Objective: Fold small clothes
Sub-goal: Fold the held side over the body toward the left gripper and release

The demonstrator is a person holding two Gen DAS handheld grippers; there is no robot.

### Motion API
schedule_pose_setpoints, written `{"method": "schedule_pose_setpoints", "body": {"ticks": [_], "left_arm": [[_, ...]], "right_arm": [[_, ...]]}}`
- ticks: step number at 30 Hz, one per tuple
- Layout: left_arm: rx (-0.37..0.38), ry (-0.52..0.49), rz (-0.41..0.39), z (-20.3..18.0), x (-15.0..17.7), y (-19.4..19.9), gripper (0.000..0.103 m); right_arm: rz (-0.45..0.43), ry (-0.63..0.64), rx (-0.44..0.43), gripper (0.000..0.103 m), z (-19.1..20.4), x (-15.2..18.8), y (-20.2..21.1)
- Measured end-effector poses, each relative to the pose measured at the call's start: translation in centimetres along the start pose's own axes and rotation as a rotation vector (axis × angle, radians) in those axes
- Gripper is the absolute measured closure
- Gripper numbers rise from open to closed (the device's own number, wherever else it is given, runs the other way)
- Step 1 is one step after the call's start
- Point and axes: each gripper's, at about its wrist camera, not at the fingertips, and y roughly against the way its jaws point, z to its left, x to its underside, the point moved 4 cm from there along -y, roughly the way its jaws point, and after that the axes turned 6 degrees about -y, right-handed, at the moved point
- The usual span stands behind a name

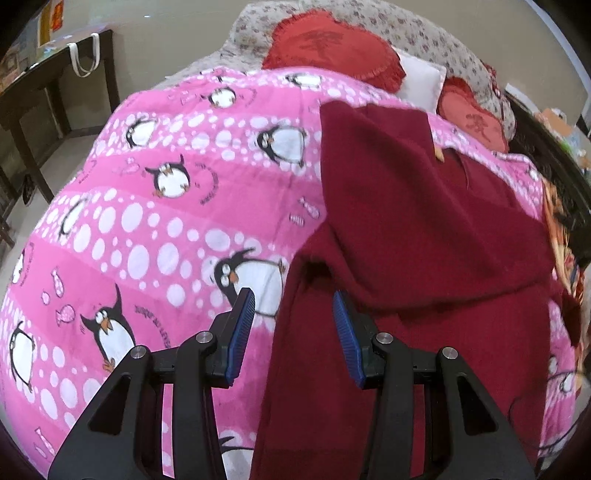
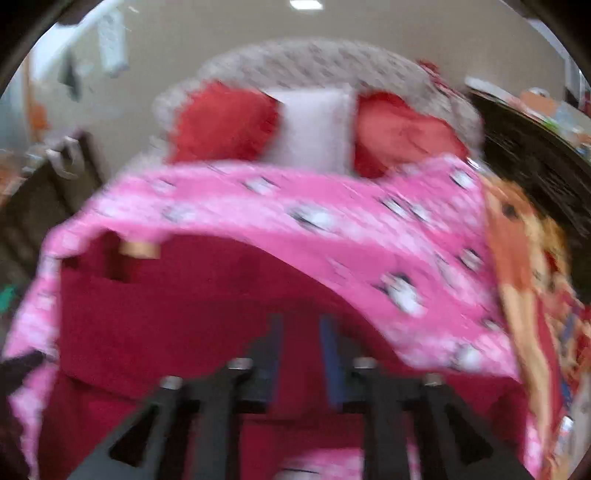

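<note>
A dark red knitted garment (image 1: 406, 229) lies on a pink penguin-print blanket (image 1: 147, 229), with one part folded over the rest. My left gripper (image 1: 293, 306) is open and empty, its blue pads (image 1: 242, 328) straddling the garment's left edge just above it. The right wrist view is blurred by motion. There the garment (image 2: 177, 317) fills the lower middle, and my right gripper (image 2: 301, 332) hovers over it with a narrow gap between its fingers. Whether cloth sits between them is unclear.
Red heart cushions (image 1: 332, 48) and a white pillow (image 1: 421, 79) lie at the head of the bed by a floral headboard (image 1: 436, 33). A dark table (image 1: 48, 96) stands at left. An orange patterned cloth (image 2: 524, 280) lies along the bed's right side.
</note>
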Motion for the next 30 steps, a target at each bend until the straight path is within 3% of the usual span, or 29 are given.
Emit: {"method": "schedule_pose_setpoints", "body": {"ticks": [2, 7, 10, 14, 16, 22, 25, 28, 30], "left_arm": [[-0.017, -0.011, 0.016, 0.0, 0.2, -0.6, 0.059], [-0.059, 0.031, 0.043, 1.5, -0.5, -2.1, 0.059], [-0.042, 0.045, 0.058, 2.0, -0.5, -2.8, 0.059], [-0.031, 0.036, 0.045, 2.2, -0.5, -3.0, 0.059], [-0.013, 0.048, 0.034, 2.6, -0.4, -2.8, 0.059], [-0.036, 0.119, -0.049, 5.0, 0.1, -0.3, 0.059], [-0.052, 0.148, -0.067, 6.2, -0.1, 0.7, 0.059], [-0.065, 0.139, -0.079, 6.5, -0.4, 1.3, 0.059], [-0.067, 0.122, -0.098, 6.2, -0.7, 2.0, 0.059]], "right_arm": [[0.013, 0.089, -0.142, 0.057, 4.8, -0.7, -0.4], [0.109, 0.276, -0.399, 0.057, 17.1, -2.4, -4.7], [0.174, 0.360, -0.430, 0.056, 22.1, -2.3, -8.1], [0.333, 0.457, -0.396, 0.057, 26.4, -0.5, -14.0], [0.387, 0.495, -0.383, 0.093, 27.4, 0.3, -15.8], [0.256, 0.429, -0.540, 0.096, 31.2, -2.4, -14.2], [0.240, 0.444, -0.502, 0.096, 33.1, -1.8, -16.5], [0.352, 0.462, -0.457, 0.092, 32.8, -0.2, -18.3], [0.310, 0.454, -0.465, 0.087, 31.4, -0.1, -16.4]]}}
